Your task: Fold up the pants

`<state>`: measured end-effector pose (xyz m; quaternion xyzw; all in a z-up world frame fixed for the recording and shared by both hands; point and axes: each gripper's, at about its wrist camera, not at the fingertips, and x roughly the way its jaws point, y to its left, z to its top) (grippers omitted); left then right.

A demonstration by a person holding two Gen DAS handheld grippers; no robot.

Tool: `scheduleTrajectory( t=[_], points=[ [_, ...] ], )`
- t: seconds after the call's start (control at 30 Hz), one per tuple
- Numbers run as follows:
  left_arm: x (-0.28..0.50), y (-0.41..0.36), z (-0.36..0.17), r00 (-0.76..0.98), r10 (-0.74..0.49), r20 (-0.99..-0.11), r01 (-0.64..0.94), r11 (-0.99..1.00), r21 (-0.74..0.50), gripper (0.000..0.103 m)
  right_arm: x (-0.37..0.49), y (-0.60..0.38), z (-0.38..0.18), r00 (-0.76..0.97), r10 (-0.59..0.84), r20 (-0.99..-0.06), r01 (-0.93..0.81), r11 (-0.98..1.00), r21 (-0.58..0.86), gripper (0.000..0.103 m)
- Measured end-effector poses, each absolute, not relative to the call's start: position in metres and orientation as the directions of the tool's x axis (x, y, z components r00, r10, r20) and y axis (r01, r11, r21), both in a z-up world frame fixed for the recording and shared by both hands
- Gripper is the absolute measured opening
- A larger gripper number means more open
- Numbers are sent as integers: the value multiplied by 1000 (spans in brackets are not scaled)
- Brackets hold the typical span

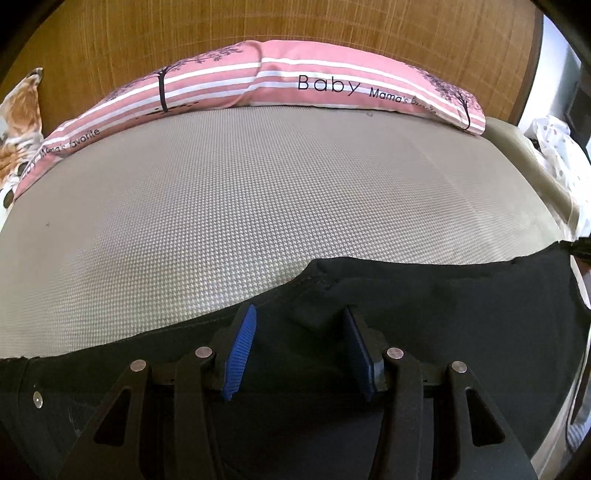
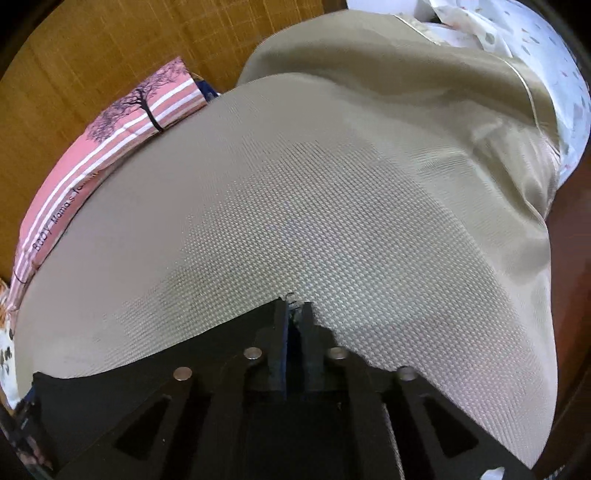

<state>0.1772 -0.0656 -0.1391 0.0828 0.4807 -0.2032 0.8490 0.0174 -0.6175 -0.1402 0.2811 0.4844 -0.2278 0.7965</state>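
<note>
Black pants (image 1: 424,314) lie across the near part of a beige textured mattress (image 1: 240,206). My left gripper (image 1: 299,317) hovers over the pants' upper edge. It is open, with its blue pads (image 1: 242,343) well apart and only flat cloth below them. A metal snap (image 1: 37,398) shows on the pants at lower left. In the right wrist view my right gripper (image 2: 294,314) points steeply down at the mattress (image 2: 332,221). Its fingers stand almost together, shut on a frayed corner of the pants (image 2: 207,354).
A pink striped pillow (image 1: 280,79) printed "Baby" lies along the wooden headboard (image 1: 147,33). A patterned cushion (image 1: 18,122) sits at far left. White dotted bedding (image 2: 535,48) is bunched past the mattress's right edge, beside a smooth beige sheet (image 2: 406,59).
</note>
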Motion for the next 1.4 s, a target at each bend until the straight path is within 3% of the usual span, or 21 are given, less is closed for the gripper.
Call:
scheduleTrajectory(
  t=[0.07, 0.17, 0.37, 0.53, 0.7, 0.9, 1.13, 1.17, 1.2, 1.4],
  points=[
    [177, -65, -137, 451, -266, -852, 420, 906, -61, 51, 14, -614, -123, 450, -117, -886, 636, 737, 226, 34],
    [172, -60, -128, 443, -295, -847, 414, 905, -98, 51, 19, -591, -90, 495, -114, -861, 575, 787, 226, 34],
    [153, -40, -108, 477, -280, -833, 411, 909, -70, 51, 68, -492, -54, 559, 131, -819, 266, 907, 327, 34],
    [143, -12, -107, 505, -216, -836, 372, 928, -15, 51, 130, -376, -67, 466, 373, -802, 1, 907, 422, 34],
    [140, 13, -105, 527, -185, -829, 353, 936, 15, 51, 171, -275, -87, 342, 487, -804, -186, 873, 450, 34],
    [144, 40, -109, 524, -196, -829, 312, 950, -27, 52, 213, -199, -107, 238, 527, -816, -311, 837, 450, 34],
    [142, 45, -115, 527, -206, -825, 341, 940, -17, 52, 238, -165, -135, 128, 558, -820, -327, 805, 496, 34],
    [143, 45, -115, 528, -205, -824, 344, 939, -13, 52, 239, -163, -139, 107, 572, -813, -328, 792, 515, 30],
    [145, 46, -115, 527, -205, -825, 345, 938, -13, 52, 240, -159, -139, 101, 580, -808, -327, 787, 524, 15],
    [153, 60, -114, 536, -212, -817, 324, 945, -33, 52, 244, -160, -132, 205, 565, -800, -321, 810, 490, 8]
  ],
)
